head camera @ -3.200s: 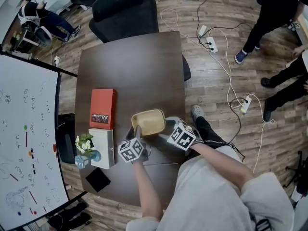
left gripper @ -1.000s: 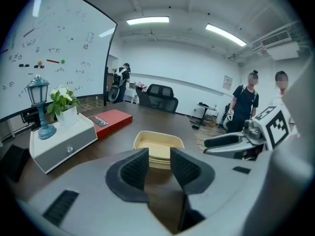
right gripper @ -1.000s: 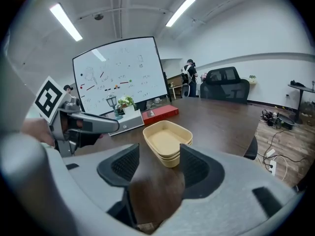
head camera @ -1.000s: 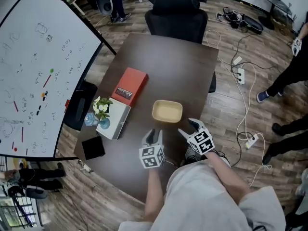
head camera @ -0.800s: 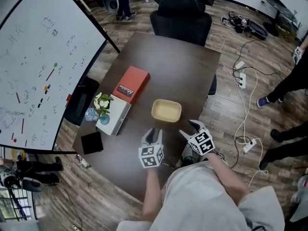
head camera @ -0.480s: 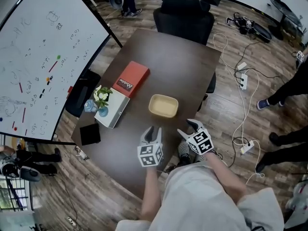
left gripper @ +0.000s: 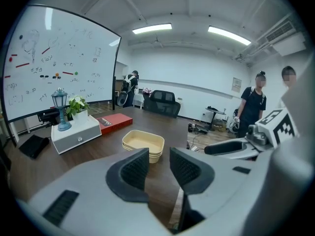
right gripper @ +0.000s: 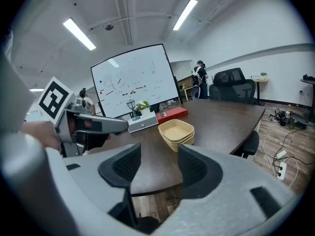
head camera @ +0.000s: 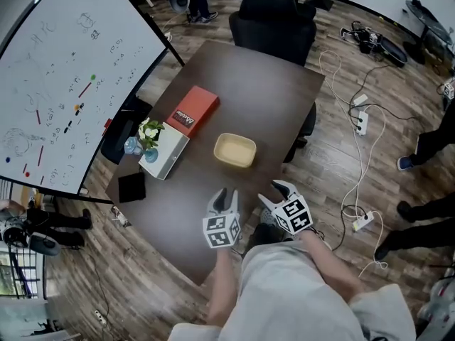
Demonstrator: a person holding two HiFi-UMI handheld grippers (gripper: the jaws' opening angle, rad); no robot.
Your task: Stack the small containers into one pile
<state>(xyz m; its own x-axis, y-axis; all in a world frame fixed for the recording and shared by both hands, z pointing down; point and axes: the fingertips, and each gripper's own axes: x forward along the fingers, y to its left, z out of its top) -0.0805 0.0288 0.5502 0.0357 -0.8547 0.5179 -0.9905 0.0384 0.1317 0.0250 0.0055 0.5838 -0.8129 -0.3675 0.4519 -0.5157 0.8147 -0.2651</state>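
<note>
The small tan containers (head camera: 235, 150) sit nested in one pile in the middle of the dark table (head camera: 249, 84), also seen as the pile (left gripper: 143, 144) and the pile (right gripper: 177, 133). My left gripper (head camera: 226, 198) hovers over the near table edge, well short of the pile. Its jaws are closing a little with nothing between them. My right gripper (head camera: 274, 190) hangs beside it at the table's near right edge, jaws also closing on nothing. In the gripper views, the left gripper (left gripper: 158, 165) and the right gripper (right gripper: 160, 167) both point at the pile.
A red box (head camera: 194, 110) and a white box (head camera: 165, 155) with a small plant (head camera: 147, 133) lie left of the pile. A black pad (head camera: 132, 186) is at the near left corner. A whiteboard (head camera: 64, 69) stands left, an office chair (head camera: 274, 16) behind. Cables (head camera: 359, 123) cross the floor.
Three seconds ago both grippers were at the tan container; now they are drawn back to the near table edge, apart from it. Over the last second the pile stays put.
</note>
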